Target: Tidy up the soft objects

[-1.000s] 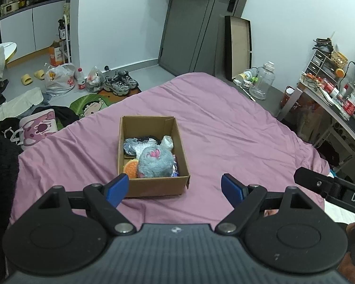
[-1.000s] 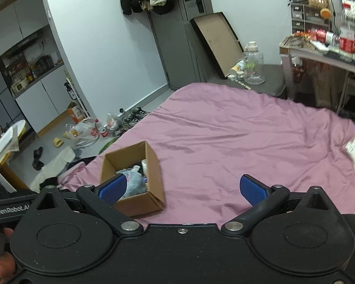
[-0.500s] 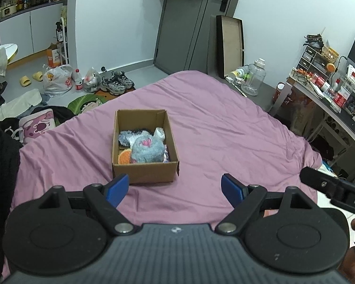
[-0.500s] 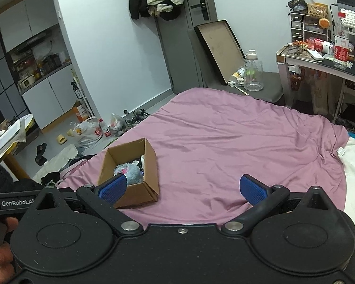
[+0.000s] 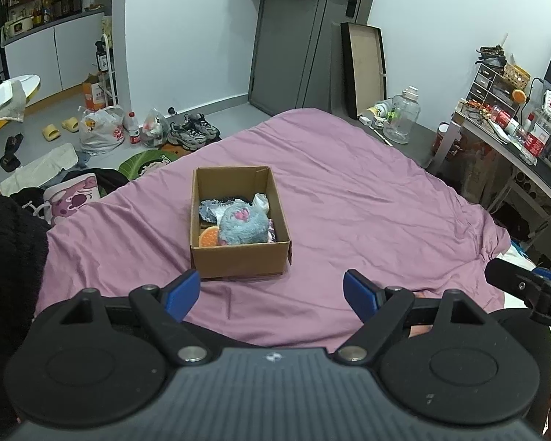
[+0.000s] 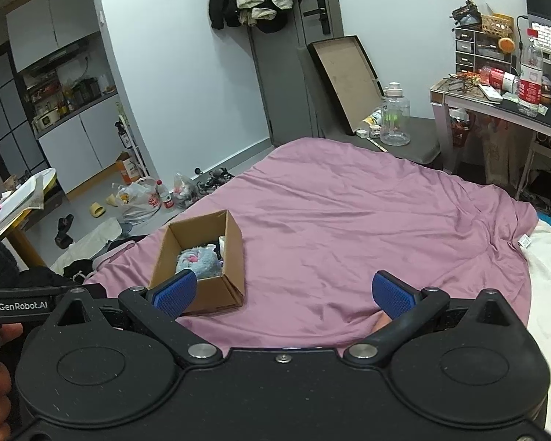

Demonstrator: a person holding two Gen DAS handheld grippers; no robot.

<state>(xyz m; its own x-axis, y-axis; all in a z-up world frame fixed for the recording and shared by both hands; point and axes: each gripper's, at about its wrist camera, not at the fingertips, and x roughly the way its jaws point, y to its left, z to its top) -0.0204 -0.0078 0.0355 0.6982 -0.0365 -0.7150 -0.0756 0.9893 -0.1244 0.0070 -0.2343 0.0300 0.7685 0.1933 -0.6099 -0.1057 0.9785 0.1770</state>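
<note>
Drawn back since earlier from cardboard box (image 5: 238, 220) at twelve o'clock; left gripper (image 5: 272, 290) and right gripper (image 6: 284, 292) gape empty; fluffy blue plush (image 5: 243, 225) probably light, squashy: pinch mid-body.

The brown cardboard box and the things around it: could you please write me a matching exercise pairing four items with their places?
Items:
1. brown cardboard box
2. fluffy blue-grey plush toy
3. clear plastic water jug
4. pair of grey sneakers

Places:
A. on the floor beyond the bed's far left edge
B. inside the box
C. on the purple bedsheet
D. on the grey platform beside the desk

Pairs: 1-C, 2-B, 3-D, 4-A
</note>
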